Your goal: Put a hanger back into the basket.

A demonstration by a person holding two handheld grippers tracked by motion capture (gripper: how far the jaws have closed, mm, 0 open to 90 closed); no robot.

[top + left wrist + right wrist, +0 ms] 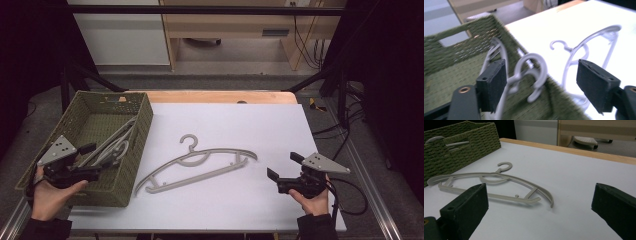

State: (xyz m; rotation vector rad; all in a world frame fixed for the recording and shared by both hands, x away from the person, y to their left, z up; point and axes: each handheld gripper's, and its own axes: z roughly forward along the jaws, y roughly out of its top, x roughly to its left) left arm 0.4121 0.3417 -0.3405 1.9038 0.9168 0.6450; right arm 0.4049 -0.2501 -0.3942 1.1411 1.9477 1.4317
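Resting flat at the centre of the high view, a pale grey plastic clothes hanger point(197, 164) lies on the white worktop point(260, 130), its hook pointing toward the upper edge of the frame. A rectangular olive-green woven basket point(142, 135) stands at the left of the frame, just beside the hanger's left end but apart from it. Inside the basket lie further grey plastic hangers point(116, 145), leaning against the right-hand wall.

The left claw point(91, 161) is held in the left hand point(50, 195) at the lower left of the frame, over the near part of the basket. In the left gripper view its jaws stand wide apart and grip nothing; the curved hooks of the basket hangers point(534, 75) sit between them, and the left jaw pad lies close against one hanger. Contact cannot be confirmed because the frame is blurred.

The right claw point(285, 166) is held in the right hand point(315, 200) at the lower right of the frame, above bare worktop and well apart from the loose hanger. In the right gripper view its jaws are spread wide with nothing between them, and the loose hanger point(496, 182) lies ahead at centre left.
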